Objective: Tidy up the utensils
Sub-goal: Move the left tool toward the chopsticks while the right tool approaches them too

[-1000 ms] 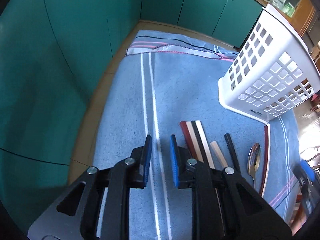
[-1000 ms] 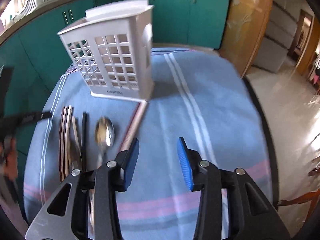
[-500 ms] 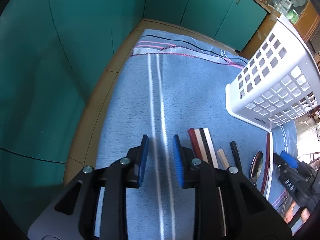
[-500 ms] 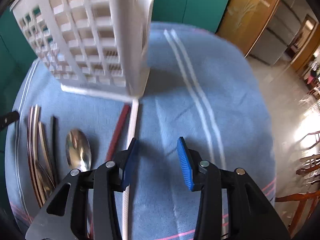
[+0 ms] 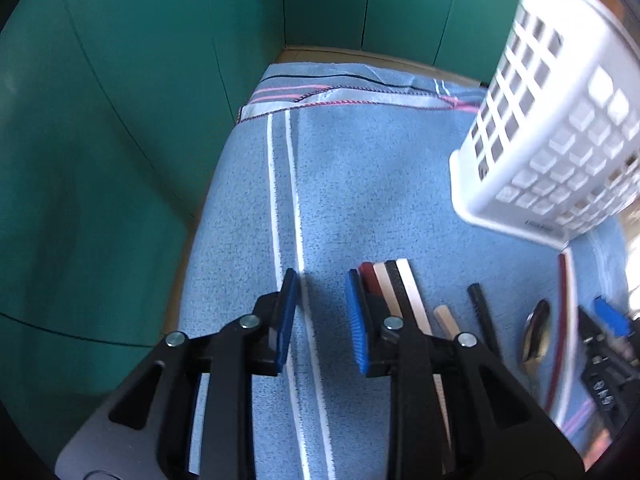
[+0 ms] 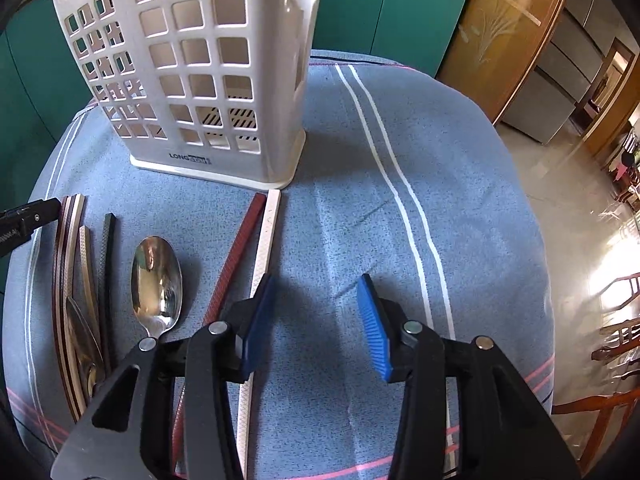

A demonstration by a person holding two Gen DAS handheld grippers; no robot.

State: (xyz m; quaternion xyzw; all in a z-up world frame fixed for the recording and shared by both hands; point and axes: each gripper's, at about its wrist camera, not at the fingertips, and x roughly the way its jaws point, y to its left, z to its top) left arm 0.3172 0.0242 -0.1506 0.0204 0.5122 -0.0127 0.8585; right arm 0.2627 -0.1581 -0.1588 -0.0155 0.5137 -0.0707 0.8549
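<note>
Basket [image 6: 192, 80] of white lattice stands upright on blue cloth [image 6: 360, 200], holding nothing visible; both grippers' fingers [image 6: 256, 320] released, the right's widening.

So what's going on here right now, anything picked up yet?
Nothing is held yet. The left gripper hovers over bare blue cloth beside a bundle of chopsticks. The right gripper, jaws opening and empty, hangs just right of the red and white chopstick pair. The spoon lies flat; the white basket stands waiting.
</note>
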